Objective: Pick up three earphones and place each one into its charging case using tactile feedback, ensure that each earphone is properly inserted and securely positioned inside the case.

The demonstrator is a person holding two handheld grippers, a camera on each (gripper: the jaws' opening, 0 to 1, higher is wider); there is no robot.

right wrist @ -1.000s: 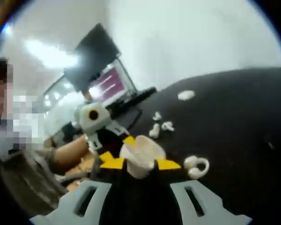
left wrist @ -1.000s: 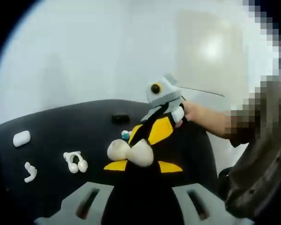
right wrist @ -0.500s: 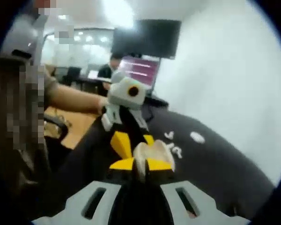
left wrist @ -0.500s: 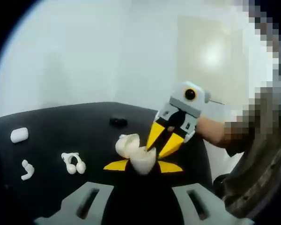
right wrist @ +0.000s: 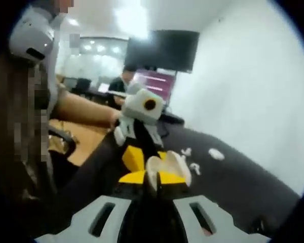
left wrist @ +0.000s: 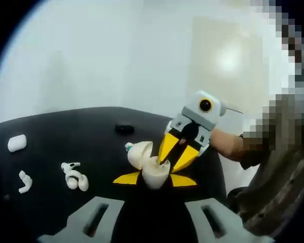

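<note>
Holding an open white charging case (left wrist: 151, 163) above a black table (left wrist: 66, 136), the left gripper (left wrist: 153, 178) pinches the case's lower half between its yellow-tipped jaws, with the lid hinged up and back. The right gripper (left wrist: 176, 154) comes in from the right of the left gripper view, its yellow jaws angled down with their tips at the mouth of the case. They look nearly pressed together, but whether an earphone sits between them cannot be told. In the right gripper view, the same case (right wrist: 164, 171) sits just past the right gripper's own jaw tips (right wrist: 153, 178), and the left gripper (right wrist: 135, 152) reaches in from behind it.

Well apart from the case, on the table's left side, lie a pair of loose white earphones (left wrist: 73, 175), a single white earphone (left wrist: 24, 181) and a closed white case (left wrist: 16, 143). A small dark object (left wrist: 124, 129) sits farther back.

Judging by this, the task is at an early or middle stage: one insertion appears to be under way, and loose earphones on the table remain to be picked up and seated. Whether anything is already fully seated in the held case cannot be seen.
</note>
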